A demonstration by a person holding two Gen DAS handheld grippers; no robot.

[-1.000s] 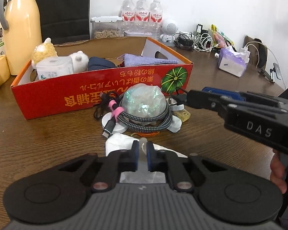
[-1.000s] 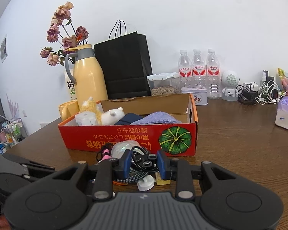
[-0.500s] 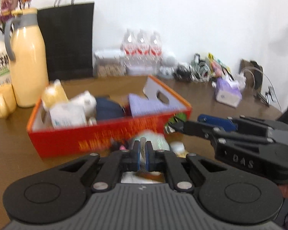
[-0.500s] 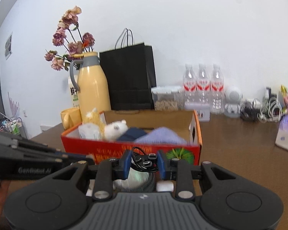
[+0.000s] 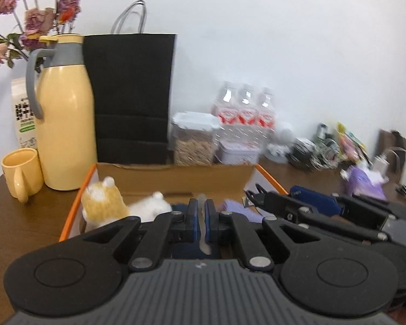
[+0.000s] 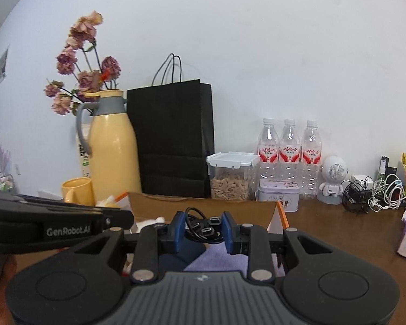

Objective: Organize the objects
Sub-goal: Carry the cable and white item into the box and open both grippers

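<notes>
1. While you're holding both grippers over the open cardboard box (image 6: 203, 205), the left gripper (image 5: 201, 218) is pinching a thin whitish plastic tab (image 5: 202, 233) between its blue pads; jaws are nearly together, with only that sliver between them.
2. What the tab belongs to is hidden under the gripper body, so I can't tell what's hanging from it.
3. Your right gripper (image 6: 204, 228) is clamping a small bundle of black cable (image 6: 201, 226), plugs showing between the pads, jaws partway closed around it.
4. In the right wrist view that bundle is sitting over the box's near half, above a folded lilac cloth (image 6: 219, 260) and a dark blue item (image 6: 181, 254) lying in the box.
5. In the left wrist view the right gripper (image 5: 253, 191) is showing as black fingers coming in from the right, tips over the box's right end, just beside the left one.
6. Inside the box's left end, a yellow plush toy (image 5: 101, 207) and a white plush toy (image 5: 150, 208) are sitting side by side, touching.
7. Behind the box, on the brown table (image 6: 338, 233), a yellow thermos (image 5: 65, 113), a yellow mug (image 5: 21, 172), a black paper bag (image 6: 170, 138) and three water bottles (image 6: 289, 151) are standing against the wall.
</notes>
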